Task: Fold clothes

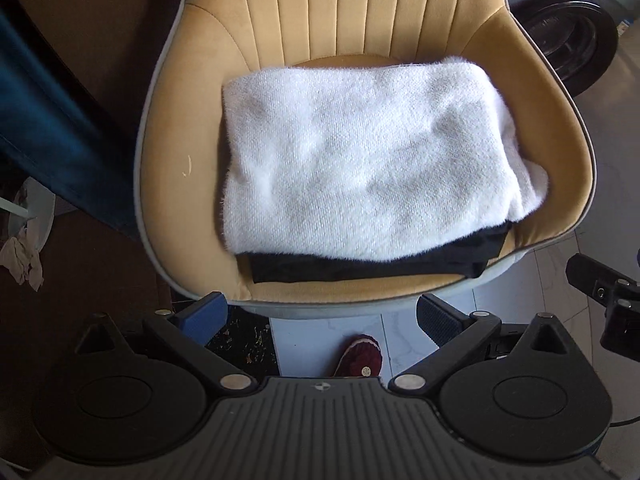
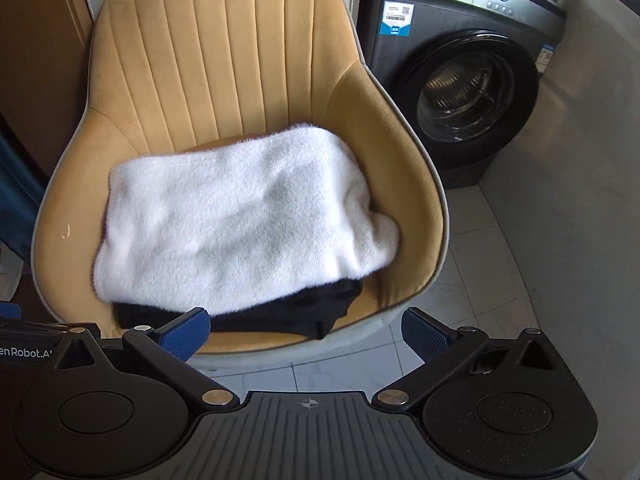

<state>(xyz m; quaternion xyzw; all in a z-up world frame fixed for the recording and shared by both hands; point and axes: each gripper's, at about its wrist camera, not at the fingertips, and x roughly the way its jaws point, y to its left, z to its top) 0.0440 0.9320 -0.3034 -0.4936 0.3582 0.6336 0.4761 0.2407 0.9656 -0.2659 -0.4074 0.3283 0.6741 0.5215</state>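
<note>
Left wrist: left gripper (image 1: 322, 318) spread wide, empty, off the chair (image 1: 168, 152) front. White sweater (image 1: 360, 160) folded on seat atop black garment (image 1: 372, 262).

Right wrist: right gripper (image 2: 306, 330) likewise agape, holding nothing. Square the stack's edges (image 2: 240, 216) gently; fluffy knit likely slides.

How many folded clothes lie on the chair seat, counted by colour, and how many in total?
White fluffy knit: 1, on top of the pile
Black garment: 1, under the white one, only its front edge showing
Total: 2 on the yellow chair

Both tongs, left and right, are open, in front of the seat and hold nothing.
</note>
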